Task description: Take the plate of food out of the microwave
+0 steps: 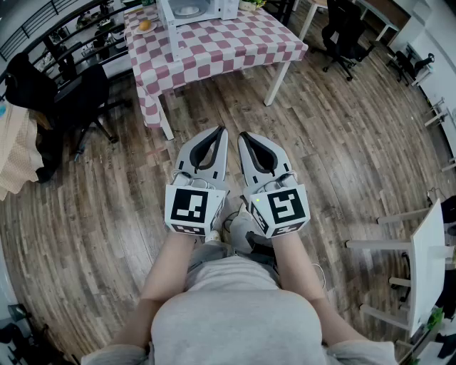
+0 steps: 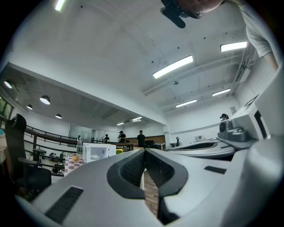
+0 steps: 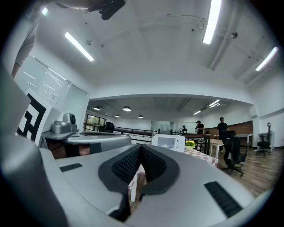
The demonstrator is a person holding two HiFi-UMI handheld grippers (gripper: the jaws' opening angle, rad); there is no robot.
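Observation:
A white microwave [image 1: 189, 11] stands at the far edge of a table with a red-and-white checked cloth [image 1: 221, 46], well ahead of me. Its door looks swung open, and a pale plate [image 1: 188, 10] shows inside; I cannot make out any food on it. The left gripper view shows the microwave [image 2: 98, 152] small and distant, as does the right gripper view [image 3: 168, 142]. My left gripper [image 1: 222, 130] [image 2: 144, 150] and right gripper [image 1: 242, 135] [image 3: 140, 146] are held side by side, level, over the wooden floor. Both are shut and empty.
An orange [image 1: 145, 26] lies on a small plate on the table's left part. Yellow flowers [image 3: 190, 144] stand beside the microwave. Black office chairs sit at the left [image 1: 78, 93] and back right [image 1: 345, 32]. A white table [image 1: 427, 264] is at my right. People stand far off.

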